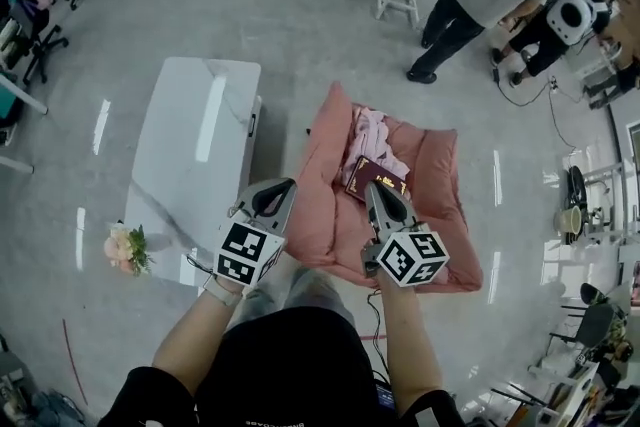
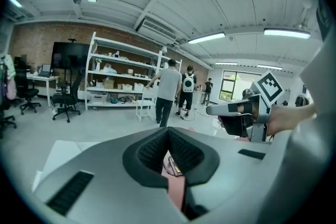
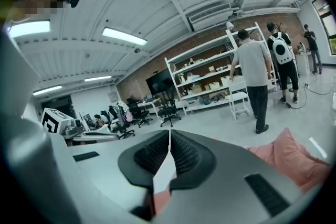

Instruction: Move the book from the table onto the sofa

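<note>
Hovering shut and empty over the sofa's (image 1: 440, 165) near edge, the left gripper (image 1: 287, 184) and the right gripper (image 1: 375, 186) hold nothing, and the book (image 1: 377, 178) lies on the sofa

The left gripper's jaws are pressed together with nothing between them, and the right gripper's jaws are likewise closed on air, its tip just short of the book. The dark red book lies flat near the sofa's middle, touching a pale pink cloth (image 1: 368, 133) bunched toward the sofa's far side. The white table (image 1: 190, 145), just left of the sofa, shows no book on its top. By this showing the move looks done: the book is across, and little seems left beyond drawing both grippers back from the sofa
</note>
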The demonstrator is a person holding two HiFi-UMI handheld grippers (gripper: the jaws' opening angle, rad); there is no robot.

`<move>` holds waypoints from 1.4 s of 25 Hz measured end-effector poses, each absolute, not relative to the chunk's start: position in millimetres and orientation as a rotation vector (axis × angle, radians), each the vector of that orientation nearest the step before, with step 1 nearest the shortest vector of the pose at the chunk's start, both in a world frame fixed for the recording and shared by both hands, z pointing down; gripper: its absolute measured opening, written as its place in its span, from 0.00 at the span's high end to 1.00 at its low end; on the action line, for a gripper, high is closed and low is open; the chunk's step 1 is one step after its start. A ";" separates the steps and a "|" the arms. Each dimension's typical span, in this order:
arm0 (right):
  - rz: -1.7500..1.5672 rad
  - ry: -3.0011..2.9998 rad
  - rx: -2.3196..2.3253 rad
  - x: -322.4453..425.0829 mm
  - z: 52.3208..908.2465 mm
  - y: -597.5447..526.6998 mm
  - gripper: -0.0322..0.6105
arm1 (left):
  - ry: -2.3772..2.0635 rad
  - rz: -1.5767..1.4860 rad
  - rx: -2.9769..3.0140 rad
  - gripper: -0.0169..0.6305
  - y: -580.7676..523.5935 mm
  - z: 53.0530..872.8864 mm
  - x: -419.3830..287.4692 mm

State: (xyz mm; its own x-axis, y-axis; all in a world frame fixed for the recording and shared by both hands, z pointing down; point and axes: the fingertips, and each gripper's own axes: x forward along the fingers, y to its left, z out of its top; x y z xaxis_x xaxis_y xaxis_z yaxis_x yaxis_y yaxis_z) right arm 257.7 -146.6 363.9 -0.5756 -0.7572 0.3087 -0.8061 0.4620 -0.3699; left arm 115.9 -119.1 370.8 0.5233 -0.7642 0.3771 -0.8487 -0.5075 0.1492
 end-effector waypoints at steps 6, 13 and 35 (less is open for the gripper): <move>0.655 -2.723 1.234 179.3 327.8 -118.2 0.90 | -1.478 0.271 2.399 0.95 -81.7 333.6 47.6; 0.585 -2.845 0.988 83.5 310.6 -73.1 0.90 | -1.693 0.202 2.364 0.95 -28.2 306.6 -28.6; 0.461 -2.990 0.356 -95.8 271.8 67.0 0.90 | -1.983 0.024 2.156 0.95 115.2 269.7 -168.2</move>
State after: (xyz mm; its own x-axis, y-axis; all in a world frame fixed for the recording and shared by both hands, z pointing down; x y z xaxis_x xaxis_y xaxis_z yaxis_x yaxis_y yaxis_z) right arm -95.8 67.0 271.8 -0.9681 -0.2147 0.1291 -0.2436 0.9270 -0.2852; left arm -168.2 115.2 269.7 0.0938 -0.9836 0.1543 -0.9870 -0.0715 0.1441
